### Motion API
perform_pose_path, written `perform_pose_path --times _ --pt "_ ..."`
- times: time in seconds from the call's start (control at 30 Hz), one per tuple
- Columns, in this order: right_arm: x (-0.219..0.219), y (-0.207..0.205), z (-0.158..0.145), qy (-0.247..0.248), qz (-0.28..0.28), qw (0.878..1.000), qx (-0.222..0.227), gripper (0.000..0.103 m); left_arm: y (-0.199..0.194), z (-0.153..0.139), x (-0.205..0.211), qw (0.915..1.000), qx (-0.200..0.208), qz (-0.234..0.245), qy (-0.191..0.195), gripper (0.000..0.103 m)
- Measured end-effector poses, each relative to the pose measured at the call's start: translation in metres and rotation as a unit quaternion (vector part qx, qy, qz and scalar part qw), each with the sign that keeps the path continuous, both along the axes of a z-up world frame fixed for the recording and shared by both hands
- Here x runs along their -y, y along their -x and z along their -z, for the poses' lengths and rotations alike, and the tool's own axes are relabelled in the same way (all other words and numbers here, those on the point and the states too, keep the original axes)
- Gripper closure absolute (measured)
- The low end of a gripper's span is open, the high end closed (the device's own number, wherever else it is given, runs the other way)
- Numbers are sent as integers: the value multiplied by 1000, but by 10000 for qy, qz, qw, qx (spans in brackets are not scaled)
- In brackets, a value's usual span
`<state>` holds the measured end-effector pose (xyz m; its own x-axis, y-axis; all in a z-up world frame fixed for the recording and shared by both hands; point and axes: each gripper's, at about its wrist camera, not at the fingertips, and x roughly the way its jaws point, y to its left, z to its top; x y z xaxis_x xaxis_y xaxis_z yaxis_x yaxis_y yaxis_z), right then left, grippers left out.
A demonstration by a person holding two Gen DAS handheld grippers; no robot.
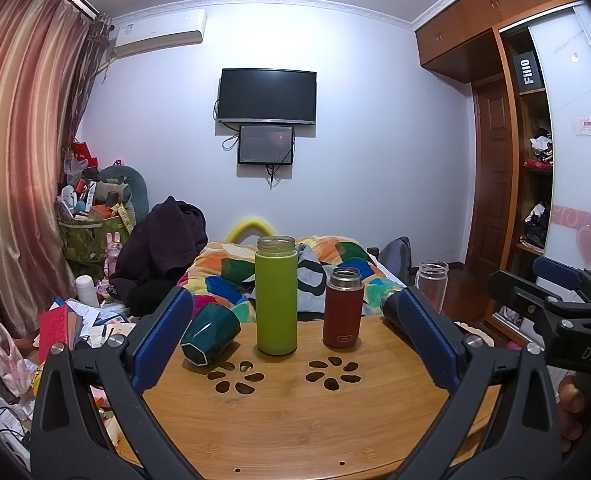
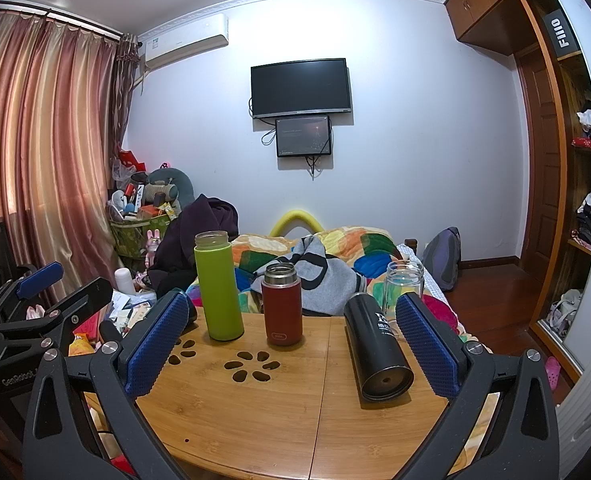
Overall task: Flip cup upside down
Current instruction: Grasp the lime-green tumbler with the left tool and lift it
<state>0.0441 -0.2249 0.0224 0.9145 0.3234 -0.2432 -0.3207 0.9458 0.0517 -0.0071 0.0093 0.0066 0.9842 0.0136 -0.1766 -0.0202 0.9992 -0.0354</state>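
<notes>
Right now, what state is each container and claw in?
Dark green cup: lying on its side.
Green bottle: upright, uncapped.
Red flask: upright, uncapped.
Black bottle: lying on its side.
Glass jar: upright, uncapped.
Left claw: open.
Right claw: open.

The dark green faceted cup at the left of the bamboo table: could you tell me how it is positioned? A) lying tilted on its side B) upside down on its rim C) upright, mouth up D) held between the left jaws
A: the dark green faceted cup lies tilted on its side on the bamboo table, hexagonal base toward the camera, free of the open left gripper.
</notes>
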Motion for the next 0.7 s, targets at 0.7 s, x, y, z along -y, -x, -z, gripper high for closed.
perform_pose_path --times 0.7 --pt "22 -19 11 -144 232 9992 -303 0 -192 51 -34 9859 -1643 286 116 0"
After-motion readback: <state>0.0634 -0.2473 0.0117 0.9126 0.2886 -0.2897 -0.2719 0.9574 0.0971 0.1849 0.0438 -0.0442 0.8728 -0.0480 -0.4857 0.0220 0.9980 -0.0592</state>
